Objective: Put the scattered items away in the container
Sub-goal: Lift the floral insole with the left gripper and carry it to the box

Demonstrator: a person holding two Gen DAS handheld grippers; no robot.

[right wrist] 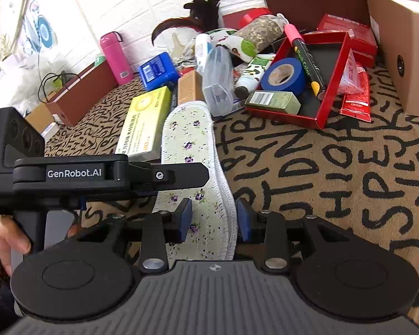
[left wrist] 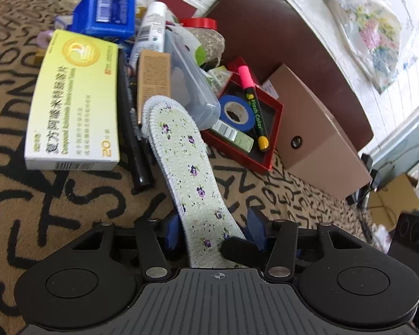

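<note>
The left gripper [left wrist: 213, 230] has its blue-padded jaws either side of the floral insole [left wrist: 181, 150]; whether they pinch it cannot be told. The right gripper [right wrist: 213, 217] straddles the same insole [right wrist: 194, 150] with a visible gap at each pad, so it is released. In the right wrist view the left gripper's black body, marked "GenRobot.AI", crosses the insole from 9 o'clock.

The insole's long axis runs from the jaws toward 12 o'clock, toe end resting against the pile. At the toe lie a clear plastic case [left wrist: 194, 89] and a yellow medicine box [left wrist: 72, 103] printed "20" with Chinese characters, at 10 o'clock. At 1 o'clock sits the red tray [right wrist: 333, 55], holding blue tape [right wrist: 283, 74], a green carton [right wrist: 273, 101] and a marker [left wrist: 254, 109] reading "Flash Color". A red tube [right wrist: 356, 97] lies just beside the tray's right wall.

The letter-patterned cloth [right wrist: 335, 167] is bare from 2 to 4 o'clock; a cardboard box [right wrist: 405, 42] bounds it at 2 o'clock.
</note>
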